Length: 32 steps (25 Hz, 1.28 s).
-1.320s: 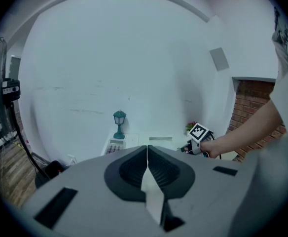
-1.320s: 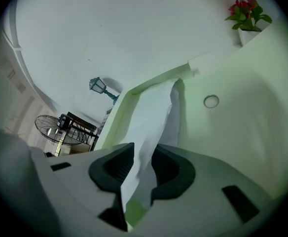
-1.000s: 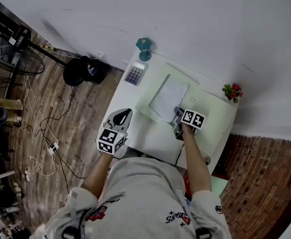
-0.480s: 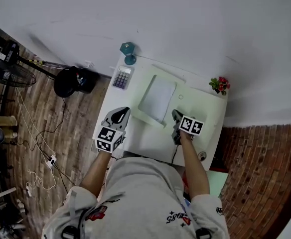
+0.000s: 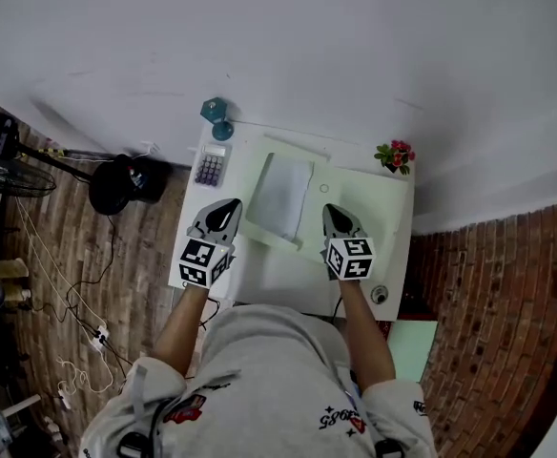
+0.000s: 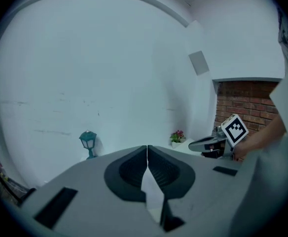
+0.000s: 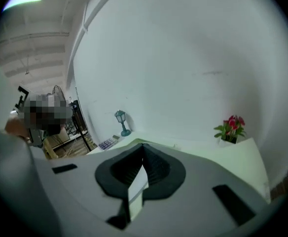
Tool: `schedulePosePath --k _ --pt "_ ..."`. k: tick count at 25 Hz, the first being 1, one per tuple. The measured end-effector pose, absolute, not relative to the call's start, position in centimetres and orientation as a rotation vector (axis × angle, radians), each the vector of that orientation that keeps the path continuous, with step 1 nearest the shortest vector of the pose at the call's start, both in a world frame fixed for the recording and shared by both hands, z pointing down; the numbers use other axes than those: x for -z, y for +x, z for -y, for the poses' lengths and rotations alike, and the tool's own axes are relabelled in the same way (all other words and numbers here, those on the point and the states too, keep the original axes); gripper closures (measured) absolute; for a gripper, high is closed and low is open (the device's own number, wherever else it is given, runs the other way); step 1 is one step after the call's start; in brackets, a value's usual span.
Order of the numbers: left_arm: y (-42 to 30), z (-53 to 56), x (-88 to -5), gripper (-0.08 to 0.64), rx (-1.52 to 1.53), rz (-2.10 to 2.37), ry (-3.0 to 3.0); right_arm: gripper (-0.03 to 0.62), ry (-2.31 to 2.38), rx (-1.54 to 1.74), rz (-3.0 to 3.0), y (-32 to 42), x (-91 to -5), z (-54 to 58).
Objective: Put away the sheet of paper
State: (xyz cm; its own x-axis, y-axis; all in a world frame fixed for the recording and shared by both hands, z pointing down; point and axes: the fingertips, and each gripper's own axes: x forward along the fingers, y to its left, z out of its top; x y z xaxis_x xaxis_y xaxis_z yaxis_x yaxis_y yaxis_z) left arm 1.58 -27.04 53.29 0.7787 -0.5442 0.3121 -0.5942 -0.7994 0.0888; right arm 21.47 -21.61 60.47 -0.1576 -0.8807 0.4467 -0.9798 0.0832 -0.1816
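The white sheet of paper (image 5: 281,197) lies flat on a light green mat or folder (image 5: 360,203) on the white desk (image 5: 288,275). Both grippers hover over the desk's near part, apart from the sheet. My left gripper (image 5: 217,216) is left of it, jaws shut and empty; in the left gripper view its jaws (image 6: 147,148) meet along a line. My right gripper (image 5: 337,219) is right of the sheet; its jaws (image 7: 143,146) are closing and nearly together, with nothing between them.
A teal lantern (image 5: 216,114) and a calculator (image 5: 210,167) stand at the desk's far left, a potted red flower (image 5: 394,156) at the far right. A small round object (image 5: 381,295) sits near the front right corner. A black bag (image 5: 118,181) and cables lie on the wooden floor.
My right gripper has drawn back from the sheet toward the near edge and its jaws have come together. The sheet stays on the mat. The left gripper has barely moved.
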Motion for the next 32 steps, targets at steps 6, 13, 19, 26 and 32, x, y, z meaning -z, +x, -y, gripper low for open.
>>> schedulePosePath --k 6,13,19,26,32 --pt "2.7 28.3 -51.3 0.537 -0.349 0.899 2.840 0.586 1.987 -0.345 2.173 22.2 -52.7 21.1" --pt "3.0 28.8 -48.9 0.537 -0.282 0.903 2.883 0.588 2.064 -0.111 2.195 22.0 -45.7 20.0" --pt "2.9 28.1 -46.7 0.537 -0.200 0.906 2.936 0.588 2.116 -0.023 2.213 21.1 -42.8 18.3" --pt "2.6 27.7 -46.6 0.537 -0.187 0.910 2.948 0.588 2.145 -0.052 2.210 21.4 -43.2 17.8" --pt "2.5 27.4 -46.9 0.537 -0.204 0.903 2.933 0.588 2.135 -0.066 2.212 21.2 -43.4 17.8"
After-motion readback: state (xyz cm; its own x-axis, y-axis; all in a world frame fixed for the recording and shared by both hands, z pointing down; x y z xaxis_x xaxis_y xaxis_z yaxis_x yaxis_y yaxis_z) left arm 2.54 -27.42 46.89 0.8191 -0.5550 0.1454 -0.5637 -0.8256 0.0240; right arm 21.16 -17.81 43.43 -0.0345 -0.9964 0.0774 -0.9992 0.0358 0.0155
